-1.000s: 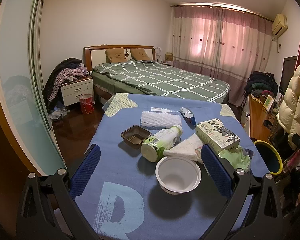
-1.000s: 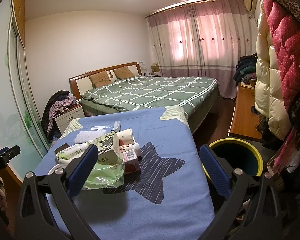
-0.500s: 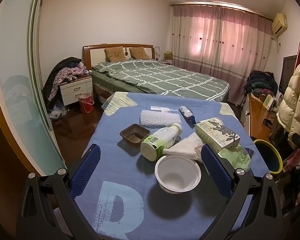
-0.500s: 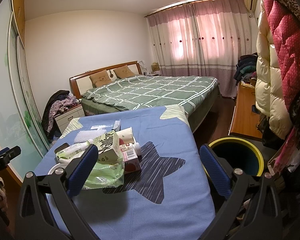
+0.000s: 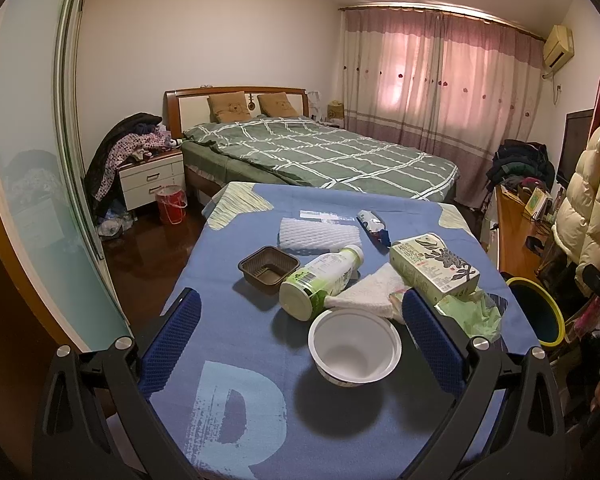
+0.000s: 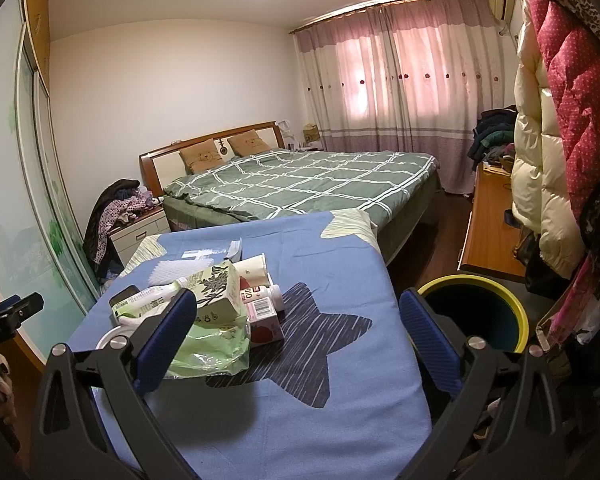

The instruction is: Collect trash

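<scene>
Home bedroom: made bed [image 5: 320, 156], curtains [image 5: 440, 84], nightstand [image 5: 150, 178].

Both grippers just hang in the air, level and pointing forward. Left gripper [image 5: 300, 332] has its jaws spread wide, nothing between them. Right gripper [image 6: 296, 328] same deal, wide and empty.
</scene>
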Demonstrator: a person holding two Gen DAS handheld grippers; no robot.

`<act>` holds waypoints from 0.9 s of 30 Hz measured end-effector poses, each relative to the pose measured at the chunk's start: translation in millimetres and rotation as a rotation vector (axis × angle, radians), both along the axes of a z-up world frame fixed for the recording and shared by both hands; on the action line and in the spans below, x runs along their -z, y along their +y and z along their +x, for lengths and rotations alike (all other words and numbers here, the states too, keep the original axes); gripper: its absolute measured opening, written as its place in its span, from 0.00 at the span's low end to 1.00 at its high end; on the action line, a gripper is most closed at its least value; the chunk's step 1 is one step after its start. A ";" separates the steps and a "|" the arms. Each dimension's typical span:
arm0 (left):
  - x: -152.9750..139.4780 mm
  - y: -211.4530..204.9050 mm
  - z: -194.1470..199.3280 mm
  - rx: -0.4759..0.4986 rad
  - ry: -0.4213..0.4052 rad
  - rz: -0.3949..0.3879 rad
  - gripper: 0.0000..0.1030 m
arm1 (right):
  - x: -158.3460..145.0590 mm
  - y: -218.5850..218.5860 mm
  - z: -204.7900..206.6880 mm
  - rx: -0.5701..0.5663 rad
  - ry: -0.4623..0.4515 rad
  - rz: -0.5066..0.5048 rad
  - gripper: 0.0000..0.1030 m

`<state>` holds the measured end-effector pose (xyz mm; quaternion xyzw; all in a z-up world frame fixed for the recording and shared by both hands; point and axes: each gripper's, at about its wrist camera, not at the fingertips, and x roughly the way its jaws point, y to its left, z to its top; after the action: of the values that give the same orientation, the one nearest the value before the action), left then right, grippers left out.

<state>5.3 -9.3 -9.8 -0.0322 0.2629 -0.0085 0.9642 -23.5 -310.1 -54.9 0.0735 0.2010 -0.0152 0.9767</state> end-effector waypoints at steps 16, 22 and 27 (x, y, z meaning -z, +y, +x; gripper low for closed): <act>10.8 1.2 20.4 -0.011 0.016 0.006 0.97 | 22.5 14.5 31.3 -0.033 0.070 0.000 0.94; 16.9 2.6 32.3 -0.015 0.027 0.004 0.97 | 39.8 31.5 62.4 -0.079 0.112 0.006 0.94; 23.9 3.0 41.9 -0.014 0.046 0.003 0.97 | 58.0 43.6 85.8 -0.114 0.177 0.007 0.92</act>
<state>47.2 -6.3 -33.7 -0.0329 0.2846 -0.0007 0.9581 62.3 -266.4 -112.8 0.0638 0.2903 0.0345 0.9542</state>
